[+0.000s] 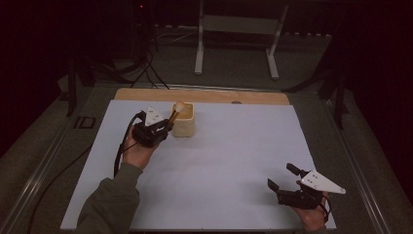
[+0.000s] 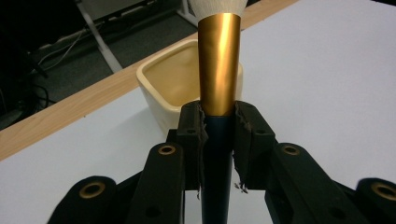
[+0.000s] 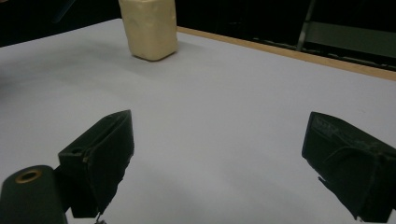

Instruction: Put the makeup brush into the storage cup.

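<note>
White table (image 1: 219,170), cream pot (image 1: 184,122) visibly hollow.

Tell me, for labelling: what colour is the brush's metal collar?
Gold, on the brush; the left gripper view shows it best.

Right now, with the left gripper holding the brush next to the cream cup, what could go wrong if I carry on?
1. The left gripper is shut on the brush low on its dark handle, so the long brush may pivot or slip in the pads.
2. The brush sits close to the cup rim; a sideways nudge could tip or shove the cup, which looks light.
3. The right gripper is open and far off, so nothing steadies the cup.
</note>
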Demonstrator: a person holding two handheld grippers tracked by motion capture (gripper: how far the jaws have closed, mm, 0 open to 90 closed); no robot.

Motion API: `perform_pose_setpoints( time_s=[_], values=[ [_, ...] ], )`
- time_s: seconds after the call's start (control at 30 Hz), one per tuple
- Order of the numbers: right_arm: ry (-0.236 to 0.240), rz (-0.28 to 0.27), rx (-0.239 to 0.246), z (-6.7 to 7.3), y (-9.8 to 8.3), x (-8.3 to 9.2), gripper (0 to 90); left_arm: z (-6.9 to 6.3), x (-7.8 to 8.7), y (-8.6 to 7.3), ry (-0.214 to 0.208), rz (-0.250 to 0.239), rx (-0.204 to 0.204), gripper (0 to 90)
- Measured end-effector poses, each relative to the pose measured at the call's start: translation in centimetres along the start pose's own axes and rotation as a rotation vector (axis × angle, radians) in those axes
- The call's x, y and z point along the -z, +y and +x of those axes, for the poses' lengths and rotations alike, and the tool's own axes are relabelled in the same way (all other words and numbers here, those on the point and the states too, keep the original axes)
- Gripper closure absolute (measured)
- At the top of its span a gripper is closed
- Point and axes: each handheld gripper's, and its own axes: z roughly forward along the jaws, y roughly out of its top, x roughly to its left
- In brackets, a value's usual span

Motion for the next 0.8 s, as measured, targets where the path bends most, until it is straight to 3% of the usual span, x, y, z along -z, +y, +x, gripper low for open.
perform_pose_setpoints(
  time_s=[0.17,0.8],
  values=[
    [-0.001,-0.001,0.001,-0.01,0.00,0.01,9.0,0.14,0.00,0.06,0.006,-0.031,0.030,75.2],
    [0.000,0.000,0.001,-0.01,0.00,0.03,8.9,0.25,-0.45,0.25,0.036,-0.095,0.078,75.2]
  ],
)
